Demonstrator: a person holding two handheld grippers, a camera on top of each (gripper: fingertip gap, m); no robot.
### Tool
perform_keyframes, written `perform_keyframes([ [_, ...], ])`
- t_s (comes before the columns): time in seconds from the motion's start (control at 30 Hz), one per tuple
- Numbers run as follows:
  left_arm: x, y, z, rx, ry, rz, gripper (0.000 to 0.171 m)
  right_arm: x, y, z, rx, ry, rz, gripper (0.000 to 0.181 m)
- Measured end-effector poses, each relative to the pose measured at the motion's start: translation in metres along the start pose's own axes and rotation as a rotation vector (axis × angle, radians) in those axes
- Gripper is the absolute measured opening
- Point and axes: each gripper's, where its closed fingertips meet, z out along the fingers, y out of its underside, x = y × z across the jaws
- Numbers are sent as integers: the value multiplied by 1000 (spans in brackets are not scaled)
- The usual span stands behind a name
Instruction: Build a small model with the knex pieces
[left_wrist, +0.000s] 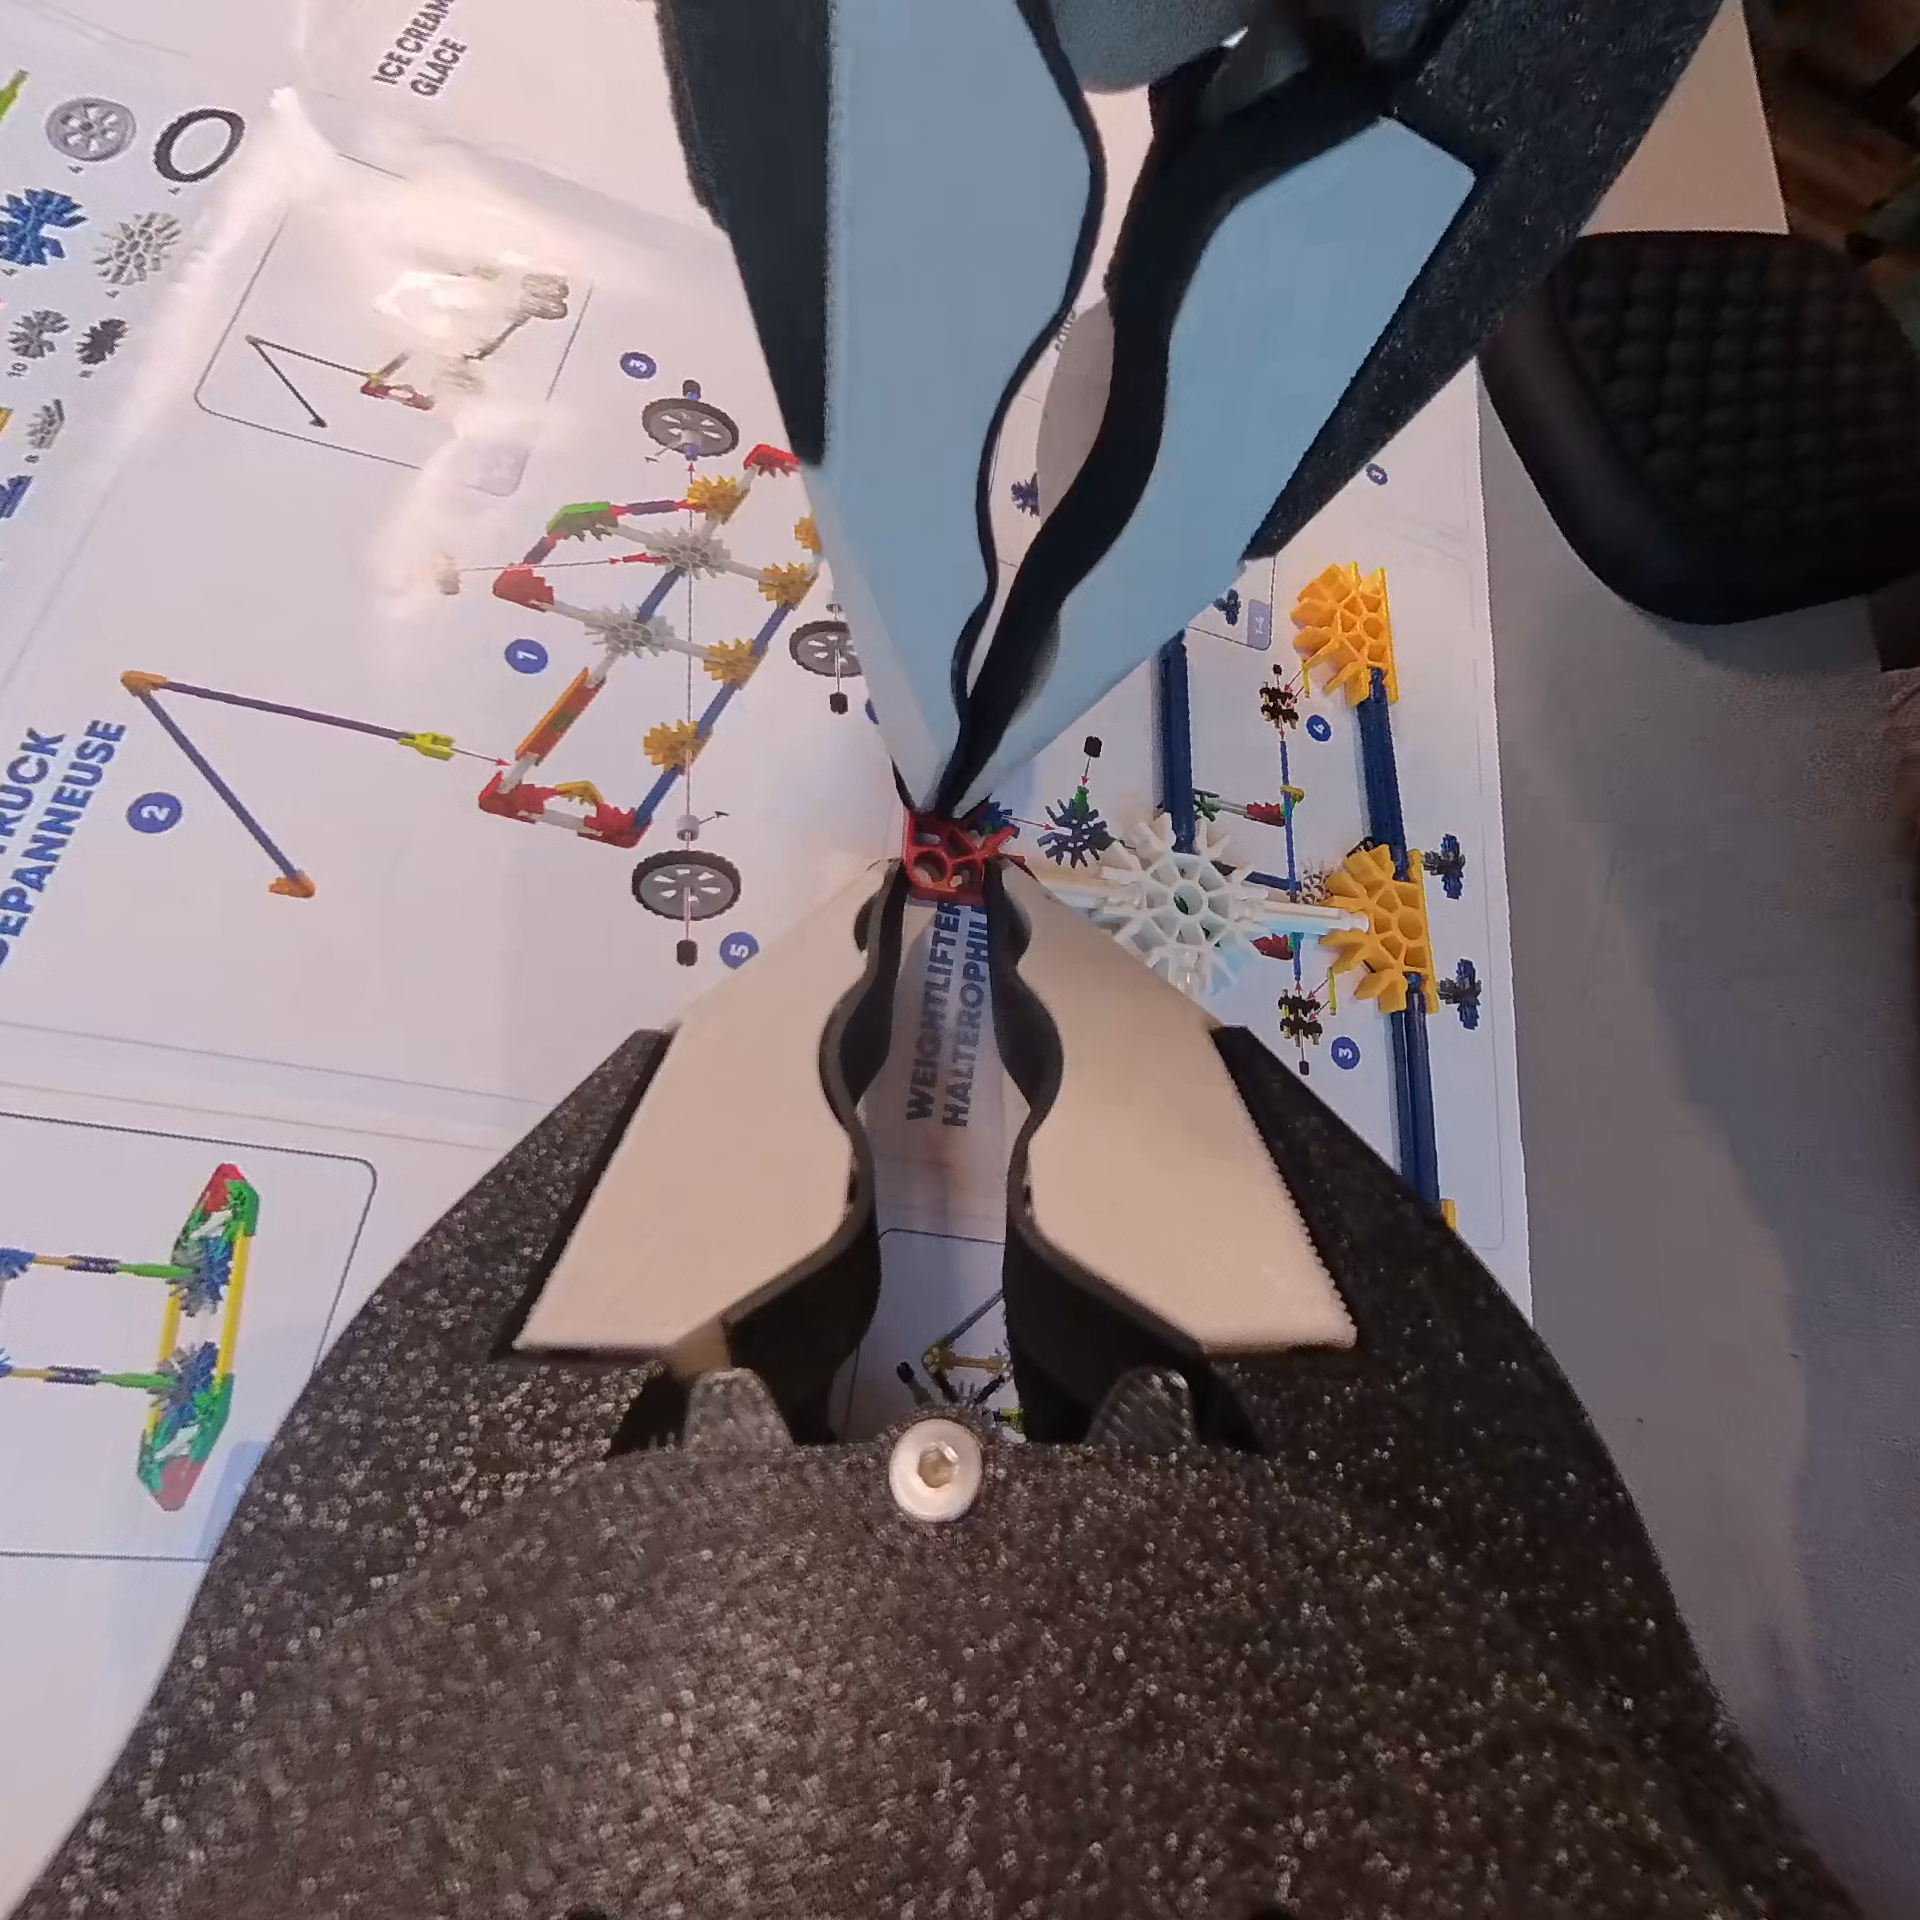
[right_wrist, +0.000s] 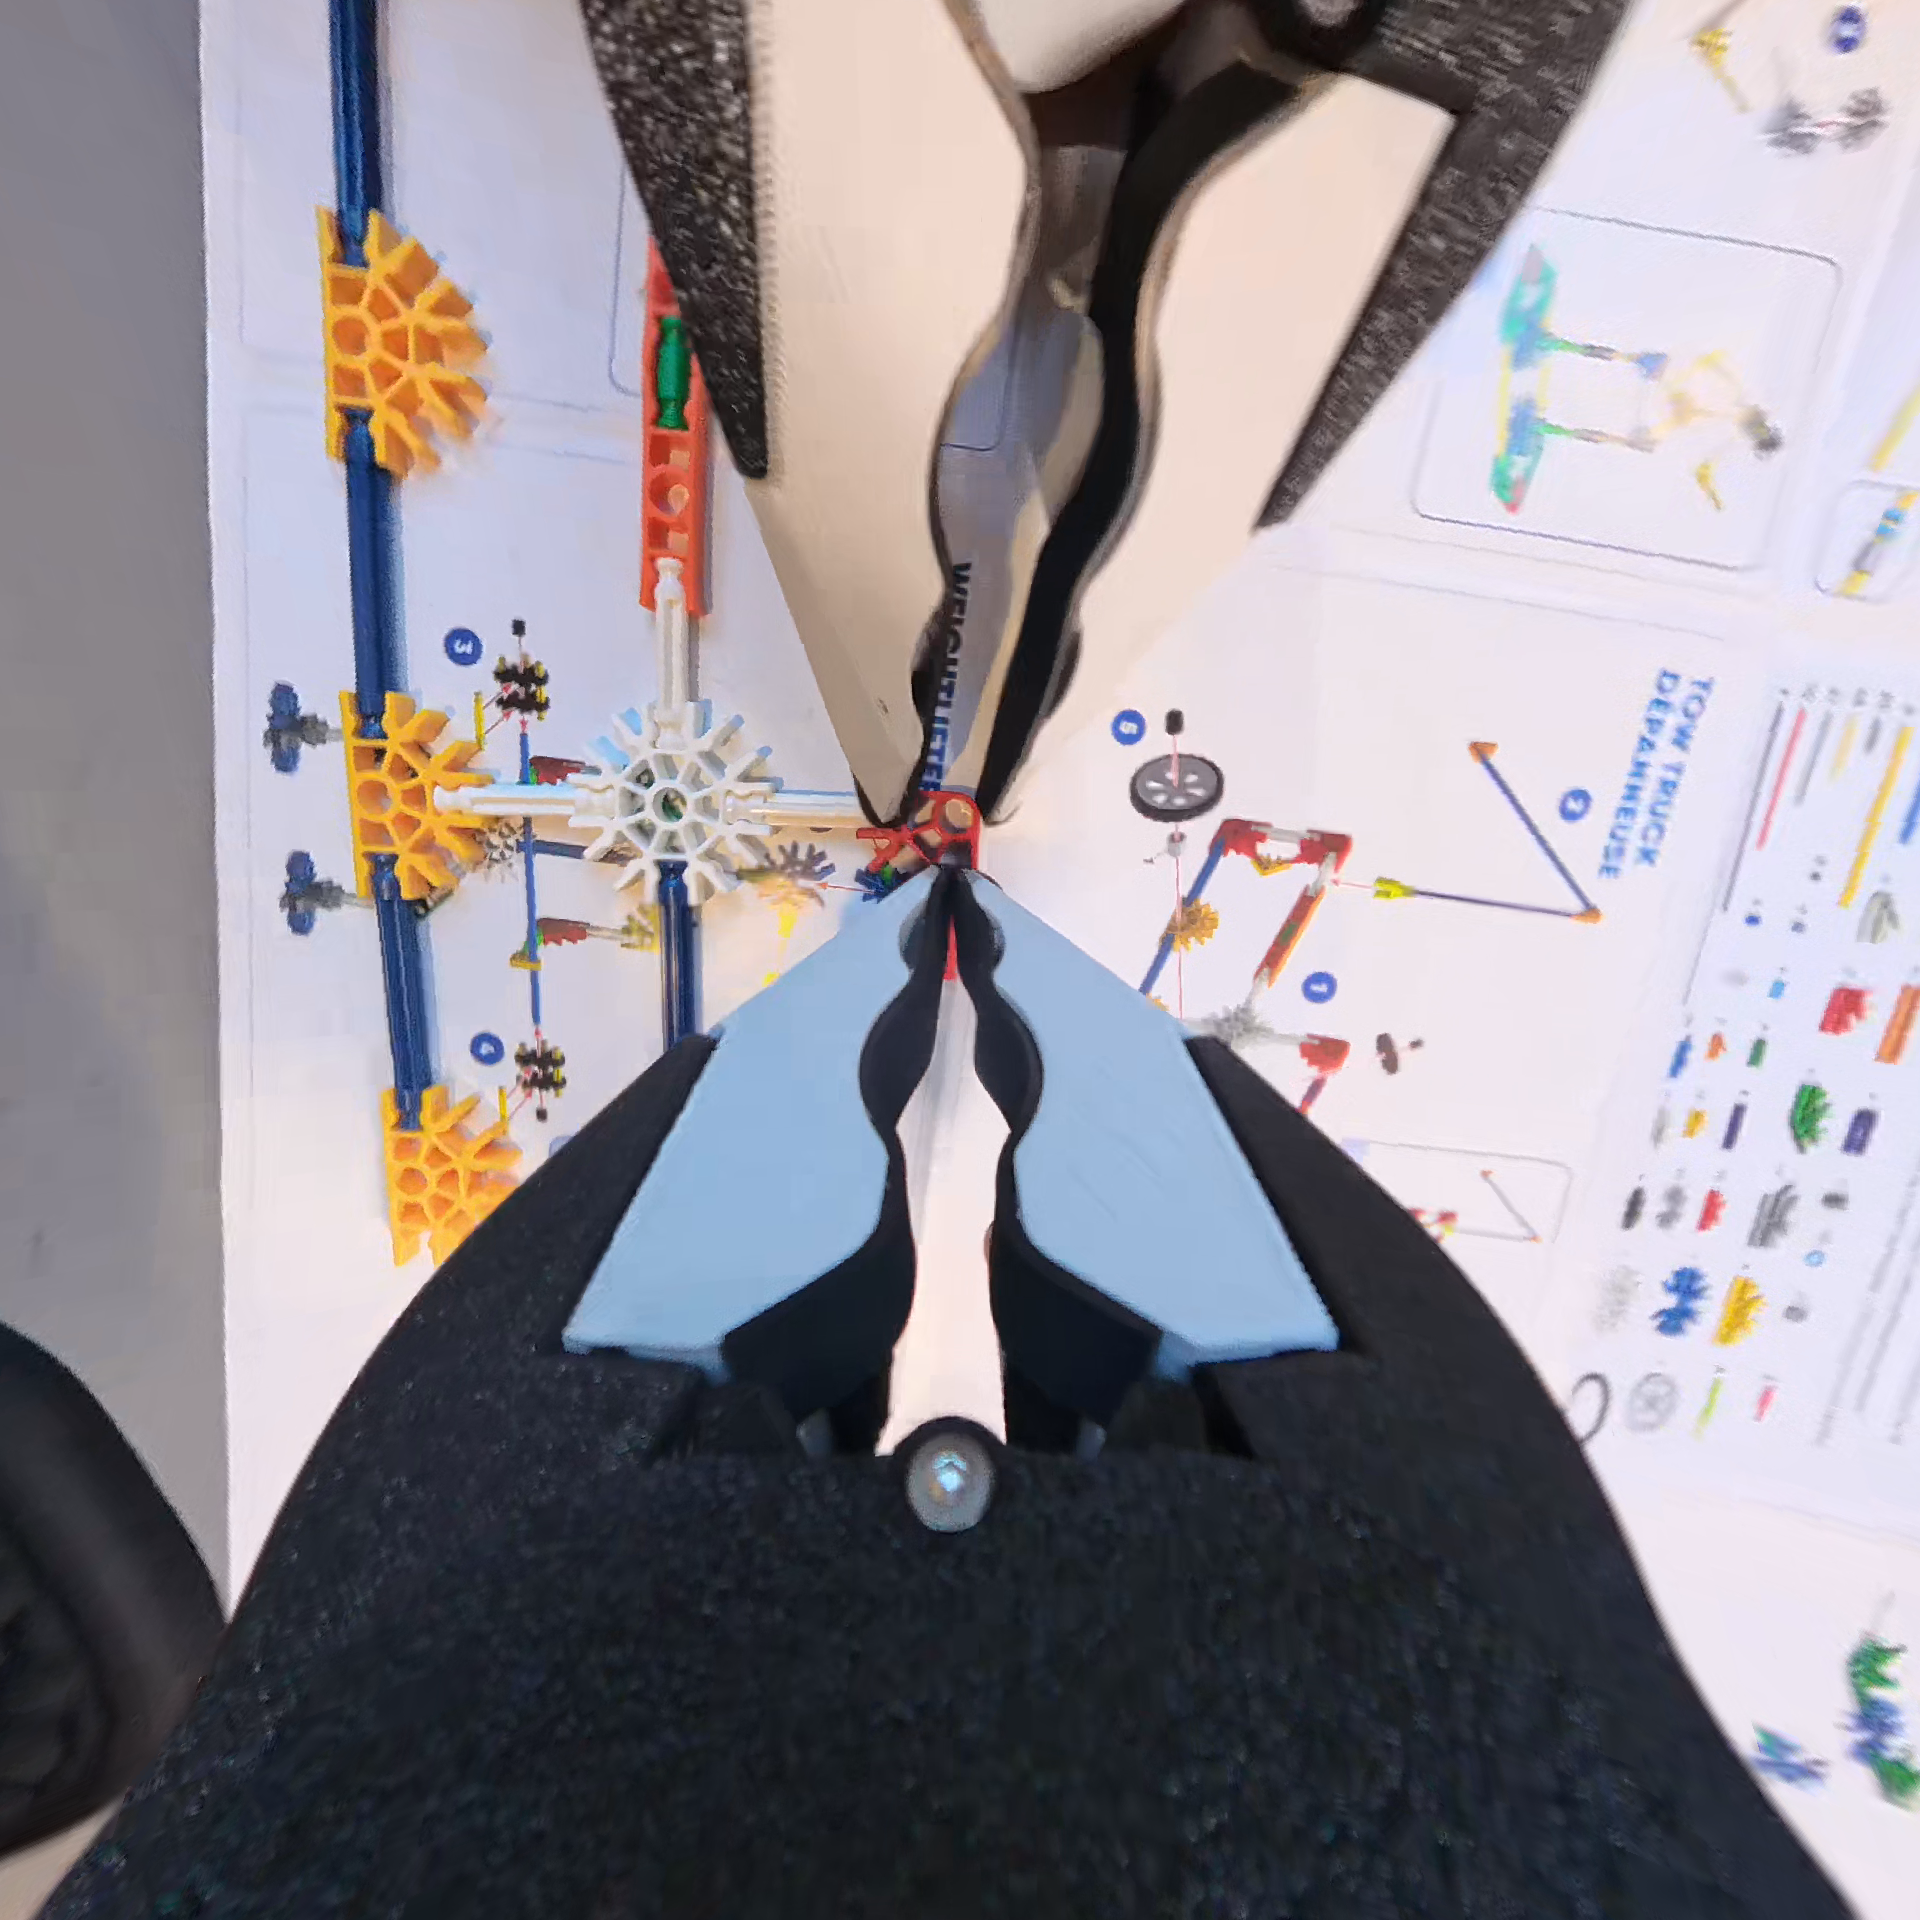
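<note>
A small red connector sits at the end of a white rod that comes from a white snowflake connector. My left gripper, with beige fingers, is shut on the red connector from both sides. My right gripper, with blue fingers, is shut on the connector's opposite edge, with a thin red sliver between its pads. Each gripper shows in the other's view, tip to tip: the right one in the left wrist view, the left one in the right wrist view.
The white connector joins yellow connectors on long blue rods. An orange piece with a green rod lies close by. All rest on a printed instruction sheet on a grey table. A black mesh chair stands beyond the edge. Only a small space, under 4 cm, lies between the two pairs of fingers.
</note>
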Motion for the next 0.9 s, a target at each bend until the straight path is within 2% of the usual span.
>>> perform_keyframes([
  [0.13, 0, 0, 0, 0, 3, -3, 13, 3, 2, -17, 125, 49, 112, 1],
  [0.23, 0, 0, 0, 0, 4, -4, 13, 6, 7, -23, 115, 105, 95, 0],
  [0.33, 0, 0, 0, 0, 2, -2, 13, 5, 4, -17, 111, 97, 103, 0],
  [0.5, 0, 0, 0, 0, 1, -1, 13, 1, 3, -2, 42, 72, 69, 0],
  [0.8, 0, 0, 0, 0, 8, -9, 13, -1, 3, 0, -122, 21, 61, 0],
  [0.9, 0, 0, 0, 0, 9, -9, 13, -1, 2, 0, -119, 25, 68, 0],
])
